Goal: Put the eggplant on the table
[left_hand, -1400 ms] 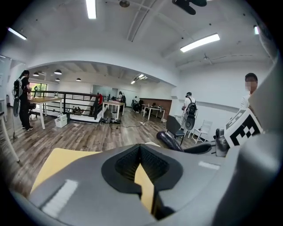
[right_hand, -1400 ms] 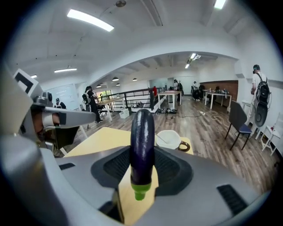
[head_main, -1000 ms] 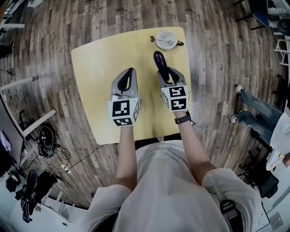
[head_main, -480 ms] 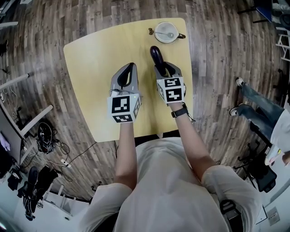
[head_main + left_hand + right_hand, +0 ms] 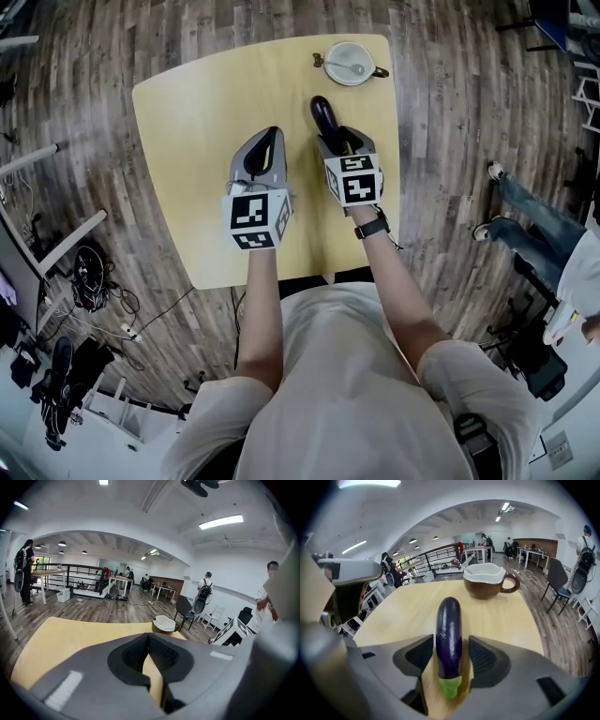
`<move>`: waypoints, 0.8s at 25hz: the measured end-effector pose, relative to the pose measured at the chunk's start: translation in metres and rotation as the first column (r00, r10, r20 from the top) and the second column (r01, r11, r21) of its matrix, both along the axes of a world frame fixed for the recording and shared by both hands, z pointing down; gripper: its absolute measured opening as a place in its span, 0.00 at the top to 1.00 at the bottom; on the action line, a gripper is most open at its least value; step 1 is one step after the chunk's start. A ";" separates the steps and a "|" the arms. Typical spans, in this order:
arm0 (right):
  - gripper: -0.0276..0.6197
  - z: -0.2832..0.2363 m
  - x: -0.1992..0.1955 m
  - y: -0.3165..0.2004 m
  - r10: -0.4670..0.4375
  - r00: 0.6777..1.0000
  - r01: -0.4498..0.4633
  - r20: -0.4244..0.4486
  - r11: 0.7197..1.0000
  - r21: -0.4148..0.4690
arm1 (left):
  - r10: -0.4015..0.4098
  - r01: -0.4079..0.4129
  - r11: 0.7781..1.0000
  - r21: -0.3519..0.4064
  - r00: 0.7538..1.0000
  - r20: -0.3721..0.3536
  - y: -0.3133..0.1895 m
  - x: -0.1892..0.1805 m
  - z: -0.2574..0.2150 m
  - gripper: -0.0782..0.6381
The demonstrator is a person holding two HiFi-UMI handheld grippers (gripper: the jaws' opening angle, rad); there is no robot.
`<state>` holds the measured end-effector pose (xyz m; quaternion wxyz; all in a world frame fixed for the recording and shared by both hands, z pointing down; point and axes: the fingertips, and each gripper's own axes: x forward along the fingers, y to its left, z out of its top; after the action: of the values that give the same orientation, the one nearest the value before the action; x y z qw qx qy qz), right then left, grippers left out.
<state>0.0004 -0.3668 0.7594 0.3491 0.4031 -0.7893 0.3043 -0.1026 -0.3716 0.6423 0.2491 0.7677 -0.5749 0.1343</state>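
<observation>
Down has come my right tool (image 5: 333, 141) since a second ago, closer to the desk (image 5: 206, 112), and my left tool (image 5: 270, 141) dropped a little too. The eggplant (image 5: 449, 634) is between the right tool's jaws, with its green end toward me and its purple tip pointing at the cup (image 5: 487, 583). It looks like it now lies flat on the yellow top, near the right edge. The jaws are opening, and I can see a thin gap beside the eggplant, so I think they no longer squeeze it. That makes sense, because I lowered it so it would not drop or roll when I let go. My left tool is closed with nothing in it, and it waits just beside the right one, out of the way. The brown cup is white inside and stands well apart at the far edge, so it should not get bumped. The desk is smooth pale wood with round corners. Under it is a dark plank floor (image 5: 94, 56). The room is big and bright, with other desks, a black rail and people far off.
</observation>
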 end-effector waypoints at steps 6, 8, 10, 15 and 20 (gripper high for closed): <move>0.57 -0.012 0.009 -0.005 0.081 0.996 -0.082 0.047 0.997 0.015 | -0.001 0.001 1.000 0.008 1.000 0.003 0.003 0.000 -0.007 0.88; 0.56 -0.021 0.009 -0.004 0.075 0.996 -0.077 0.045 0.996 0.035 | -0.002 0.002 1.000 0.015 1.000 -0.003 0.004 -0.002 -0.012 0.88; 0.56 -0.032 0.009 -0.004 0.078 0.996 -0.080 0.046 0.995 0.058 | -0.006 0.006 1.000 0.022 1.000 -0.015 0.005 -0.004 -0.017 0.88; 0.56 -0.066 0.019 -0.005 0.128 0.990 -0.134 0.057 0.984 0.121 | -0.021 0.022 0.999 0.043 0.999 -0.033 0.008 -0.010 -0.030 0.88; 0.57 -0.107 0.028 -0.002 0.142 0.986 -0.158 0.090 0.963 0.219 | -0.017 0.019 0.996 0.083 0.999 -0.030 0.014 -0.009 -0.053 0.88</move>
<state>0.0284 -0.3685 0.6526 0.2477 0.4872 -0.7982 0.2532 -0.1116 -0.3577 0.5889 0.2265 0.7740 -0.5833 0.0968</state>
